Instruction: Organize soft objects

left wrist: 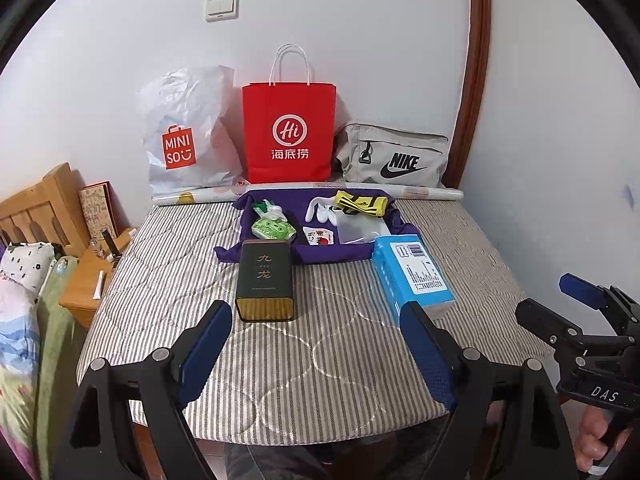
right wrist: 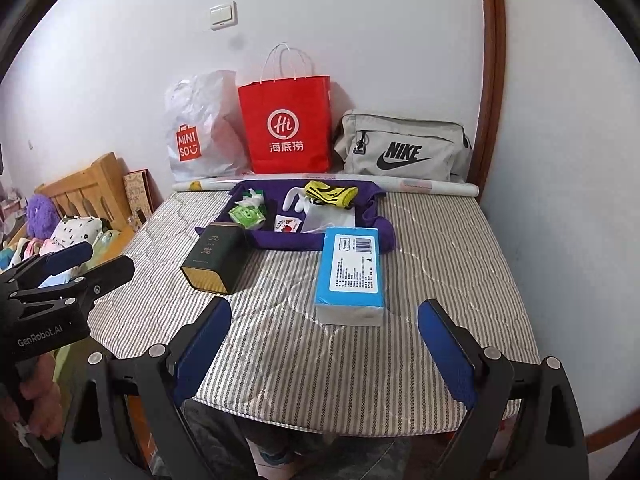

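A purple cloth [left wrist: 320, 254] [right wrist: 276, 240] lies spread at the back of a striped mattress [left wrist: 320, 340] [right wrist: 320, 360]. On it lie a green tissue pack [left wrist: 274, 231] [right wrist: 247, 216], a white soft item [left wrist: 320, 210] [right wrist: 296, 200], a yellow-black band [left wrist: 360, 203] [right wrist: 330, 194], a small printed packet [left wrist: 319, 236] [right wrist: 287, 224] and a clear pouch [left wrist: 356, 229] [right wrist: 330, 216]. A blue tissue pack [left wrist: 412, 276] [right wrist: 350, 272] and a dark green tin [left wrist: 266, 280] [right wrist: 216, 260] lie in front. My left gripper [left wrist: 316, 352] and right gripper [right wrist: 324, 356] are open and empty above the near edge.
A white Miniso bag [left wrist: 188, 136] [right wrist: 204, 128], a red paper bag [left wrist: 289, 132] [right wrist: 286, 126] and a grey Nike bag [left wrist: 394, 158] [right wrist: 404, 148] stand against the back wall. A paper roll [left wrist: 424, 192] [right wrist: 432, 188] lies before them. A wooden nightstand [left wrist: 88, 280] and bedding are on the left.
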Tool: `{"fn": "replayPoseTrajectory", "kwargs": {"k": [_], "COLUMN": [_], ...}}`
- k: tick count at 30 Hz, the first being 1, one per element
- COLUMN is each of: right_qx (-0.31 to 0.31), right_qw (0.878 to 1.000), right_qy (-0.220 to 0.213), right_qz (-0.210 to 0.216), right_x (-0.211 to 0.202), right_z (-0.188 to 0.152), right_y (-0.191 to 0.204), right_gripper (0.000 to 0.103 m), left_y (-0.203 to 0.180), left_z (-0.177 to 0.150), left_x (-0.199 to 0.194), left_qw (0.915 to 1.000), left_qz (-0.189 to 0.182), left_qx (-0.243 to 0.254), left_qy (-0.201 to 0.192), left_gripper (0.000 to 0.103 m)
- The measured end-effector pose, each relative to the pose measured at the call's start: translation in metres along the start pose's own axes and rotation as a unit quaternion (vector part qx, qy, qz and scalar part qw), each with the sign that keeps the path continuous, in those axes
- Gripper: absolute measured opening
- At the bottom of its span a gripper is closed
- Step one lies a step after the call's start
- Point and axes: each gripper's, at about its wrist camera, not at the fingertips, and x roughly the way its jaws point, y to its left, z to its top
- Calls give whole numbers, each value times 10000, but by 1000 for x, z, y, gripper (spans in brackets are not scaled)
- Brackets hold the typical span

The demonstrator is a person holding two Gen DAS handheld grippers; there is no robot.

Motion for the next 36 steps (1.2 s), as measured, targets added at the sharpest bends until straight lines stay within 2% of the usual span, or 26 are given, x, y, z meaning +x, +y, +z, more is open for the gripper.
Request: {"fn": "replayPoseTrajectory", "kwargs": {"k": [36], "right_qx": [-28], "right_qw": [9998], "right_qy": [64], "right_qz": [167], "right_x": [-2], "right_z": [-5], "right_y": [2], "right_gripper": [94], "left_y": [2], "left_z": [-2], "left_x": [-2], "left_qw": [10000], "left_qz": [3], "left_qx": [18], "left_qy": [34], "left_gripper": [85]}}
